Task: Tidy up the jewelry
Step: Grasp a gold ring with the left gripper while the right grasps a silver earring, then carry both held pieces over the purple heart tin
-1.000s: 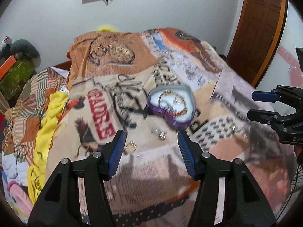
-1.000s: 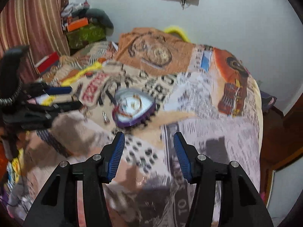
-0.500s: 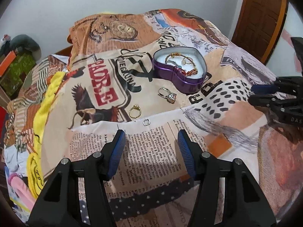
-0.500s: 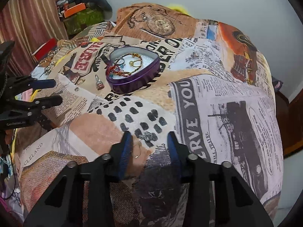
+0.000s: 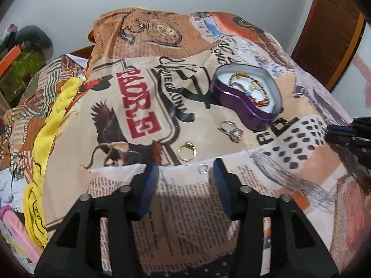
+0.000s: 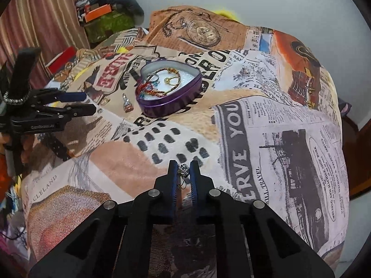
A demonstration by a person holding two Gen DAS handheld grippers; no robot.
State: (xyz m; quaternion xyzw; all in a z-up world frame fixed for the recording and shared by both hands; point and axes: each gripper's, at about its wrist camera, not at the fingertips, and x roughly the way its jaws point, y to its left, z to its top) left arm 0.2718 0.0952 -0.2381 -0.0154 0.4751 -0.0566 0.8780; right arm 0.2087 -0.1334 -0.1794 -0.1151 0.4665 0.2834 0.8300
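A purple heart-shaped tin [image 5: 238,106] [image 6: 171,106] lies open on the printed bedspread, with bracelets and rings inside. Near it lie a stone-set silver ring [image 5: 232,132] [image 6: 127,104], a gold ring [image 5: 187,154] and a tiny silver ring [image 5: 203,168]. My left gripper [image 5: 185,173] [image 6: 81,103] hovers low over them, its jaws closing. The tiny ring sits just inside the right fingertip, untouched, and the gold ring lies just beyond the tips. My right gripper [image 6: 184,169] [image 5: 336,132] is shut on a small silver trinket [image 6: 183,171] at the bedspread's surface.
A yellow cloth [image 5: 53,120] trails down the bed's left side. A green box [image 6: 109,25] and clutter stand by a striped curtain [image 6: 41,23]. A wooden door [image 5: 329,23] is at the right. The bedspread [image 6: 266,115] drops away at the edges.
The left gripper came down closer to the loose rings and its jaws narrowed. The right gripper sank to the bedspread and shut on the silver trinket.
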